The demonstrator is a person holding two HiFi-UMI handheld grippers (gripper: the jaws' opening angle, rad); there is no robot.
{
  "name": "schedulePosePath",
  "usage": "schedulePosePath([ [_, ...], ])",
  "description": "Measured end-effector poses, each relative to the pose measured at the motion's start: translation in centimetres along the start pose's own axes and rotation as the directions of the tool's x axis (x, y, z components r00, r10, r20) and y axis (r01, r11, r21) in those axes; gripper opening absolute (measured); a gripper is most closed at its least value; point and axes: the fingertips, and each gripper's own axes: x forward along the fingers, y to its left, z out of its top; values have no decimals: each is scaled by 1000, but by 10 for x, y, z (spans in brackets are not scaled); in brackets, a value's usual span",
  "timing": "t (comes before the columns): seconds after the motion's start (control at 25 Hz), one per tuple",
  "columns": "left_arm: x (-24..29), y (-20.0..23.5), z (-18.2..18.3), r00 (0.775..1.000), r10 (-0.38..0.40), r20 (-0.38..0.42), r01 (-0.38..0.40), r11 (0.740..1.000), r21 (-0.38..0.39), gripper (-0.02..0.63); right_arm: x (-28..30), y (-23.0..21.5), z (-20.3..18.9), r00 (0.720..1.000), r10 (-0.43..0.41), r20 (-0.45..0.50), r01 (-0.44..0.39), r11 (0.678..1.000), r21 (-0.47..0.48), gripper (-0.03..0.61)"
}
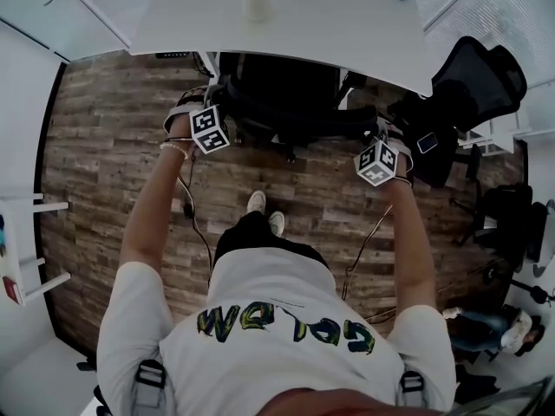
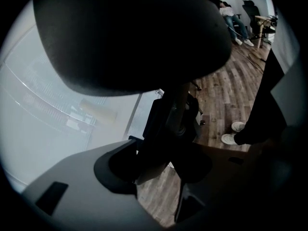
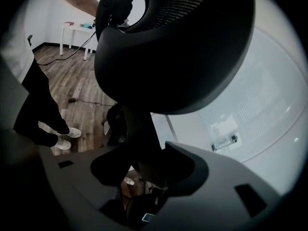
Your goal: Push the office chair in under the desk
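Wood floor (image 1: 104,146), chair (image 1: 277,102) (armrests) in both claws (image 2: 159,165) (image 3: 144,174)

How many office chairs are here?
2: one office chair partly under the desk, a second office chair right of it. Dark clutter at far right may hide more.

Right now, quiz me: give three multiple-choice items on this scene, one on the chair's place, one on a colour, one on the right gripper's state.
1. Where is the office chair relative to the desk?
A. On top of it
B. Partly tucked under its edge
C. Far off, behind the person

2. What colour is the desk top?
A. White
B. Red
C. Black

3. What is the right gripper doing?
A. Hanging empty over the floor
B. Gripping a cable
C. Closed on the chair's armrest post

Answers: B, the head view shows the seat under the desk edge; A, the top is plainly white; C, the post sits between its jaws.
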Motion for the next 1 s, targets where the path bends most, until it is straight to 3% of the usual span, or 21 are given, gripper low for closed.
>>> schedulePosePath([
  [1.0, 82, 99, 11, 999, 16, 31, -16, 1000, 21, 219, 84, -92, 14, 999, -8, -45, 10, 1000, 29, 213],
])
